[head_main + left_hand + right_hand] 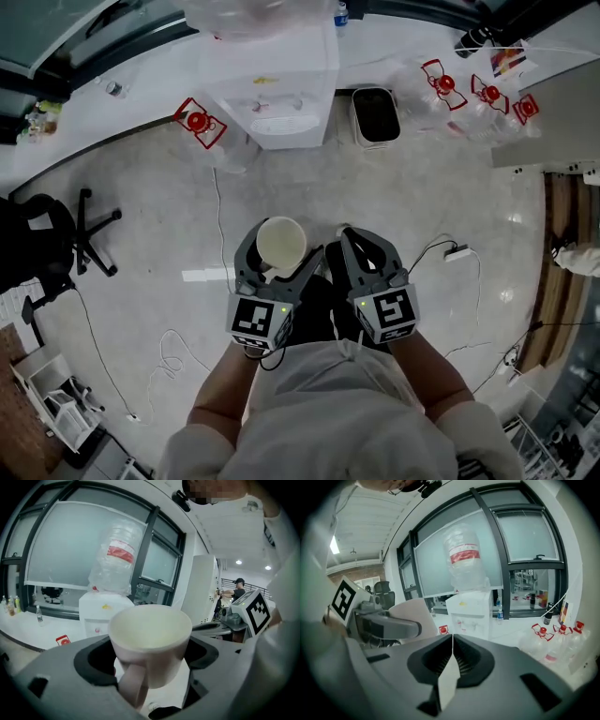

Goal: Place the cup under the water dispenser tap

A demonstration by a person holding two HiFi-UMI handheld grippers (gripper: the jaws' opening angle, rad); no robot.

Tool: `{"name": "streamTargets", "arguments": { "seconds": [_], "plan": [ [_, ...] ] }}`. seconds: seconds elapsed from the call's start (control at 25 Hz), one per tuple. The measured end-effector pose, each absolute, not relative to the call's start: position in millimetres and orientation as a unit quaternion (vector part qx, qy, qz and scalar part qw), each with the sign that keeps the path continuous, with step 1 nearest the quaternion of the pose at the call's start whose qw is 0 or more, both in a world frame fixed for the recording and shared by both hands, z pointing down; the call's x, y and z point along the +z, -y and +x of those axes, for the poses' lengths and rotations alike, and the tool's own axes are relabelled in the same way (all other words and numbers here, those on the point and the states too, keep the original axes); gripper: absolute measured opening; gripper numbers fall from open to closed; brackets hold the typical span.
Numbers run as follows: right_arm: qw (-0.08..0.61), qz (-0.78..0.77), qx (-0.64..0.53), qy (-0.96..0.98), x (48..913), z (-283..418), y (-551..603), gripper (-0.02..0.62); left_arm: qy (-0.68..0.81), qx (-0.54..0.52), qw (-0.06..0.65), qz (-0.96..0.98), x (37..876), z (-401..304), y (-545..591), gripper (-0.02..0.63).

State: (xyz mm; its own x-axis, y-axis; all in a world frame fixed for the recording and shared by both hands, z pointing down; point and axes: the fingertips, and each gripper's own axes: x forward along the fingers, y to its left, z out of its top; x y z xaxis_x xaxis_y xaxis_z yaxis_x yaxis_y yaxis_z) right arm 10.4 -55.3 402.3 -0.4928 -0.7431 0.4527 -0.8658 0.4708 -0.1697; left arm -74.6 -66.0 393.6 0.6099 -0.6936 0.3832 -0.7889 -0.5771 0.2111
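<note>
My left gripper (281, 253) is shut on a white cup (279, 242) with a handle, which stands upright between its jaws, mouth up. In the left gripper view the cup (150, 639) fills the middle, its handle toward the camera. The white water dispenser (277, 84), with a clear bottle on top, stands ahead against the window wall, well away from the cup; it also shows as a small white dispenser (101, 613) beyond the cup and as the dispenser (471, 611) straight ahead. My right gripper (347, 234) hangs beside the left, its jaws shut together on nothing (452, 637).
A black bin (375, 114) stands right of the dispenser. Several red-capped water jugs (478, 94) lie further right, and one jug (199, 122) lies to its left. An office chair (75, 230) stands at the left. Cables and a power strip (457, 251) lie on the floor.
</note>
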Motion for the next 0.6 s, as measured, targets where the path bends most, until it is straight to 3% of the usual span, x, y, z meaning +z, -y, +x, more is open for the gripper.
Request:
{"name": "streamTargets", "arguments": {
  "seconds": [0.24, 0.6],
  "plan": [
    [0.182, 0.443, 0.177, 0.860, 447.0, 8.9, 107.4, 0.029, 0.444, 0.129, 0.225, 0.857, 455.1, -64.4, 100.2, 0.413],
    [0.180, 0.455, 0.190, 0.851, 540.5, 18.6, 155.2, 0.029, 0.466, 0.139, 0.235, 0.842, 556.1, -64.0, 150.2, 0.413]
  ]
}}
